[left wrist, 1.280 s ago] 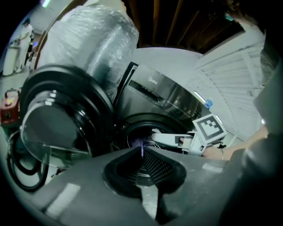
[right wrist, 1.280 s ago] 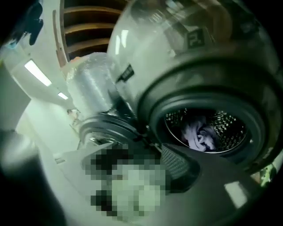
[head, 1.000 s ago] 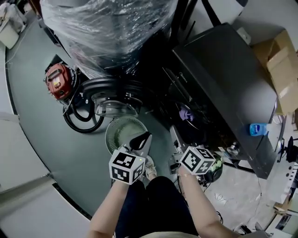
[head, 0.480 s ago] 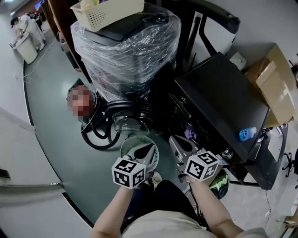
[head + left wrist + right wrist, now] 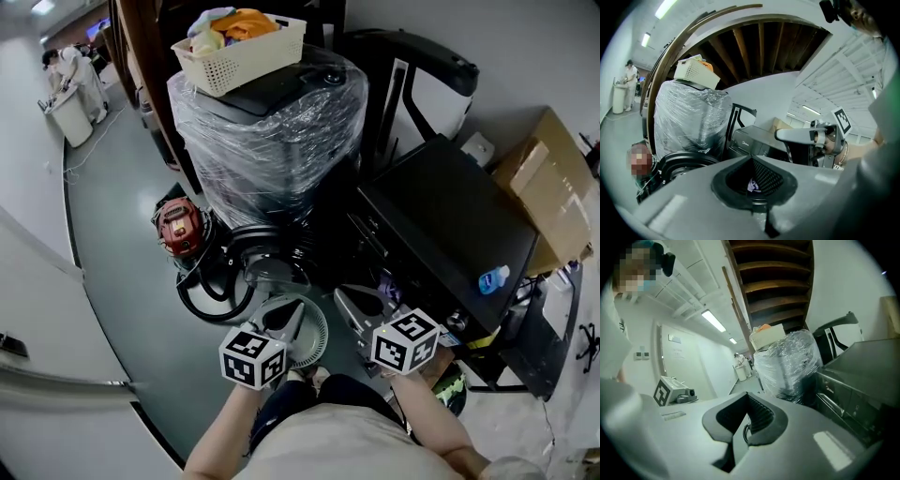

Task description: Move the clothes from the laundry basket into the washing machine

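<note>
Clothes (image 5: pixel 232 21), orange and pale, sit heaped in the laundry basket (image 5: pixel 248 54). The basket rests on top of a plastic-wrapped appliance (image 5: pixel 272 131), far from the person. Nothing looks moved yet; judging by the full basket, the task is at its start.

- Left gripper (image 5: pixel 289 317): low, close to the person's body, jaws pressed together, nothing between them.
- Right gripper (image 5: pixel 349 302): just beside it, jaws likewise closed and empty.
- Dark machine (image 5: pixel 450 225) at the right: likely the washer. Whether its door is open cannot be told.

All of the work is left: reach up to the basket, grasp a garment, carry it to the washer, repeat until empty.
</note>
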### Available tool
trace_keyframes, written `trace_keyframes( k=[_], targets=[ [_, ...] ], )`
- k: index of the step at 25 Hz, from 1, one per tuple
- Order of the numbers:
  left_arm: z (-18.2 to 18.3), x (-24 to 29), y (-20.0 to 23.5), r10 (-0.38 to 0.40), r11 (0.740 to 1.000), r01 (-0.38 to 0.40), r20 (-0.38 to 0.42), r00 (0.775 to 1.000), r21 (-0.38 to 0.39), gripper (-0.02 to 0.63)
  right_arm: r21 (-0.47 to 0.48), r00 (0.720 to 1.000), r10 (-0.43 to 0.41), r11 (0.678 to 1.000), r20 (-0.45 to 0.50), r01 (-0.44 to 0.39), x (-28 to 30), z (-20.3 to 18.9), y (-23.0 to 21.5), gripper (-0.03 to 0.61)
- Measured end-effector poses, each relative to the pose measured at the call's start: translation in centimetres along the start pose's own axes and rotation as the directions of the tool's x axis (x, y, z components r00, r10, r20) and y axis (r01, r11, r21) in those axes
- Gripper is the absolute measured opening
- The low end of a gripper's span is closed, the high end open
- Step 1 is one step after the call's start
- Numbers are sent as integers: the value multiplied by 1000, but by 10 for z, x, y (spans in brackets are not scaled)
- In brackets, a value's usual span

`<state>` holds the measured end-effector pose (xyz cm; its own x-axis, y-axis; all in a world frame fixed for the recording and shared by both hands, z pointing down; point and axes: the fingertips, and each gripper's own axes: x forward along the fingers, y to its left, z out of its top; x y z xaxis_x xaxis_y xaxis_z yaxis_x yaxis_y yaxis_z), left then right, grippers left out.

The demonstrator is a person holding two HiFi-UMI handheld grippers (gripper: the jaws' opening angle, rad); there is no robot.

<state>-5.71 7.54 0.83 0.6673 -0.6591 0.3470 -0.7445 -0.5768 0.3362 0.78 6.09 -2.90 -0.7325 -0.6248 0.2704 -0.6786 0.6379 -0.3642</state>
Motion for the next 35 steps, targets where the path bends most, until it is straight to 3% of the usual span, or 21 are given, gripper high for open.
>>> trace_keyframes(
  k=[6, 14, 25, 35],
  targets=[
    [3, -6, 6, 53, 999, -53, 9, 999, 12, 5, -74, 1000, 11, 997, 29, -8, 2, 13, 9, 28],
    [11, -11, 10, 110, 994, -111, 28, 994, 7, 5, -24, 996, -18, 1000, 89, 20, 3, 13, 12, 28],
    [8, -11, 8, 117, 993, -117, 26, 993, -2, 5, -74, 997, -25, 997, 78, 31, 6, 11, 15, 26],
    [10, -6, 12, 118, 993, -118, 25, 993, -5, 5, -62, 996, -38, 997, 77, 43, 7, 9, 5, 28]
  ],
)
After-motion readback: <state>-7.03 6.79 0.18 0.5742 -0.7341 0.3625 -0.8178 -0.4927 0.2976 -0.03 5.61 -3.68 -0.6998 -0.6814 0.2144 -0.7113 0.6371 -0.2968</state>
